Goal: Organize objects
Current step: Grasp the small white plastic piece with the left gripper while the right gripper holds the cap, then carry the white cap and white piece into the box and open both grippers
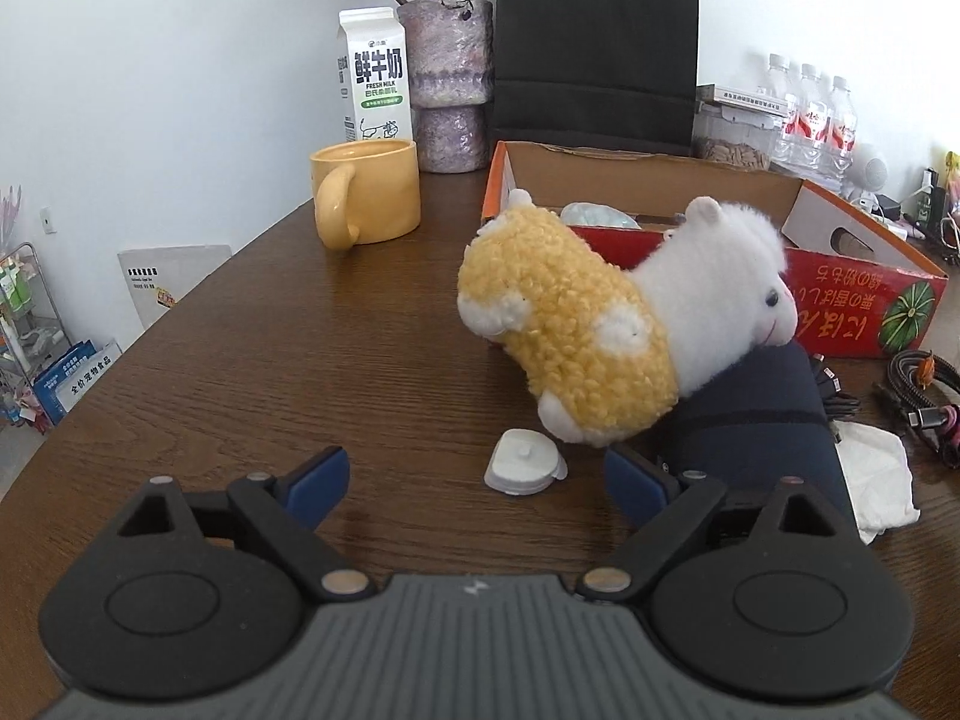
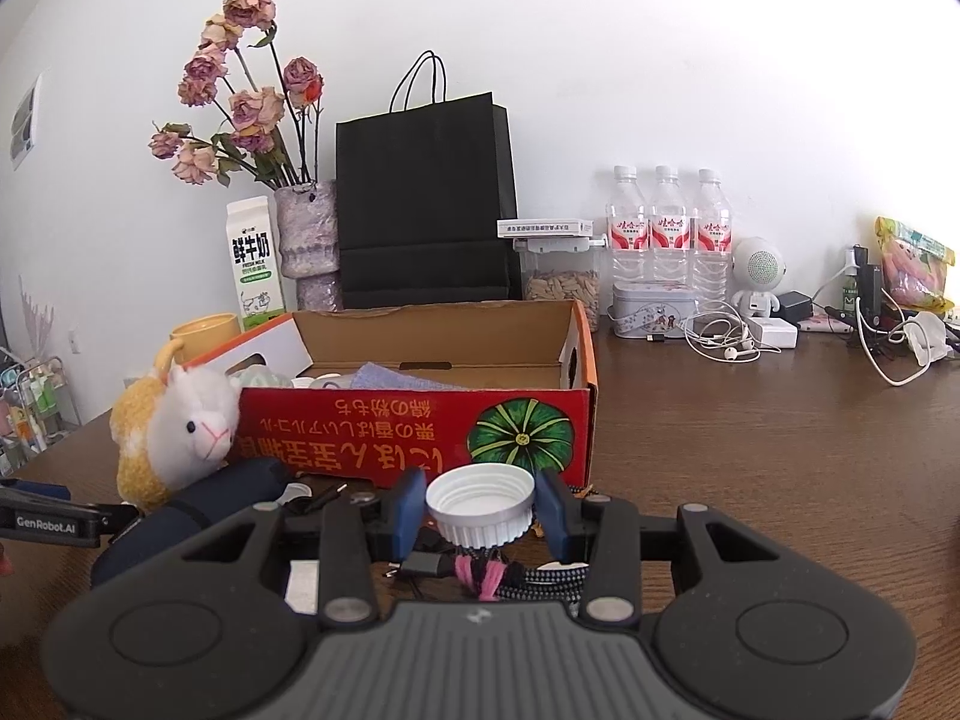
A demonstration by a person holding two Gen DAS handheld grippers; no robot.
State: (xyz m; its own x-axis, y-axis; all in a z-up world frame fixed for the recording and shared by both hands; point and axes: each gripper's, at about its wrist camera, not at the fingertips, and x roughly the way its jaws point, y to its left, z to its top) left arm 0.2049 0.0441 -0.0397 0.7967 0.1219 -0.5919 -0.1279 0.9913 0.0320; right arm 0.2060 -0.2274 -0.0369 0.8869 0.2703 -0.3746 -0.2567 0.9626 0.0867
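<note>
Your right gripper [image 2: 480, 507] is clenched on a white screw cap [image 2: 480, 507]: both blue pads press on its ribbed sides and the open side of the cap faces up. It hangs over a bundle of cables [image 2: 510, 579] with a pink tuft, just in front of the red cardboard box [image 2: 414, 426].

Your left gripper [image 1: 477, 477] is released. Its jaws stand wide and nothing is between the pads. On the brown table [image 1: 270, 360], at about 1 o'clock from the gap, lies a small white flat piece [image 1: 523, 463] with a little peg on top. It does not touch either finger.

Beyond that piece, at 1 o'clock, the yellow and white plush toy [image 1: 600, 324] leans with its head against the red box and its belly on a dark blue roll [image 1: 762, 420]. A crumpled white tissue [image 1: 876, 474] lies at 3 o'clock, just beside the roll. More cables [image 1: 924, 396] lie further right.

At 11 o'clock stands a yellow mug [image 1: 372, 192] with its handle toward you. Behind it are a milk carton [image 1: 375, 78] and a purple vase [image 1: 447, 84] with dried roses, and at 12 o'clock a black paper bag [image 1: 594, 42] stands behind the box.

In the right view, the box is open on top, and a blue cloth [image 2: 396, 379] and some white items lie in it. Three water bottles [image 2: 669, 228] stand by the wall at 1 o'clock.
</note>
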